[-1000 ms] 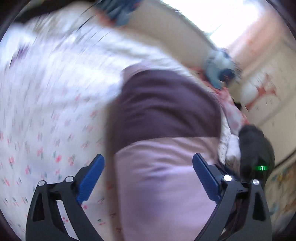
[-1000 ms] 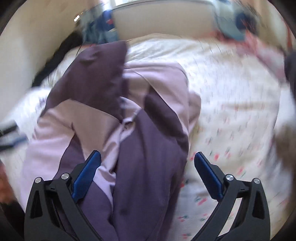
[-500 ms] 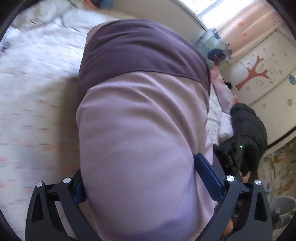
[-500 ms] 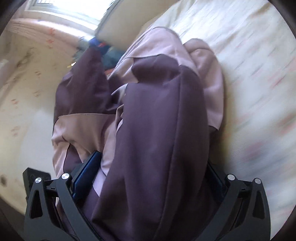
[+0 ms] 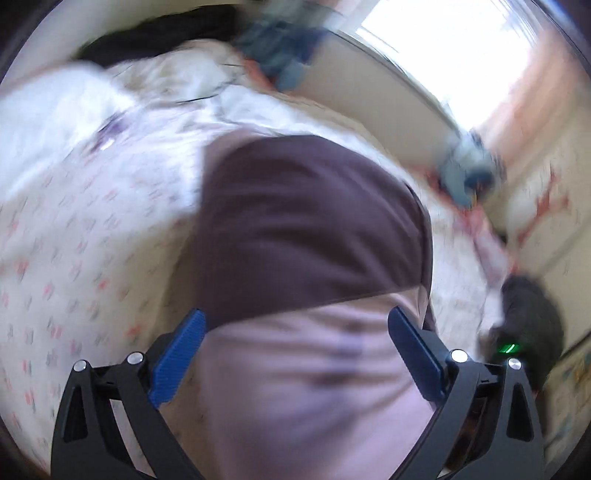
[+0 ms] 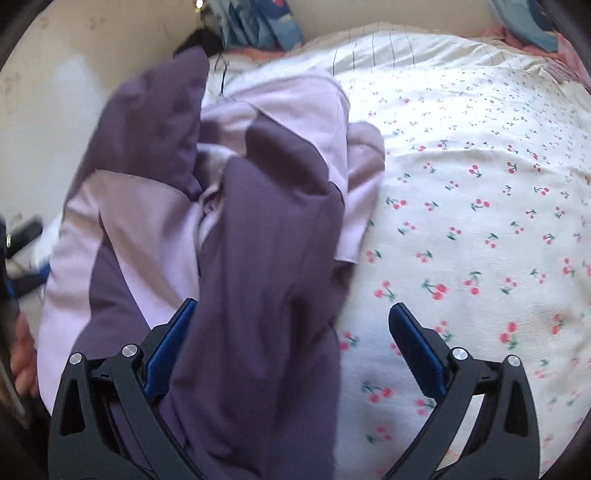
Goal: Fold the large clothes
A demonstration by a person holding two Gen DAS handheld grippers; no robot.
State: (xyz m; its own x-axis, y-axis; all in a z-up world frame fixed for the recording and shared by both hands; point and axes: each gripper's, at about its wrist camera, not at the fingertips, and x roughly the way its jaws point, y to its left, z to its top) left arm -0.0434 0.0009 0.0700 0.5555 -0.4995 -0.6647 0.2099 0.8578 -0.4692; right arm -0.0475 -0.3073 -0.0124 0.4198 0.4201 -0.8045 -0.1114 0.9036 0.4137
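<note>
The two-tone garment (image 6: 258,229) — dark purple and pale lilac panels — lies bunched on the cherry-print bedsheet (image 6: 480,206), occupying the left half of the right wrist view. Its right-hand edge runs ragged from a lilac flap near the middle of the bed down to a dark fold between the fingers of the right gripper (image 6: 291,332). That gripper stands with jaws spread wide; the dark fold lies against the left blue pad, the right pad is over bare sheet, nothing clamped. To the right of the garment the sheet is unobstructed as far as the bed's far margin, where blue and pink fabrics (image 6: 258,26) are piled against the wall. The left gripper (image 5: 295,347) is likewise spread wide, lilac cloth lying between its pads, not pinched. Ahead of it the dark panel (image 5: 306,229) ends in a rounded edge; open sheet lies to its left. This view is motion-blurred — finer detail cannot be confirmed.
</note>
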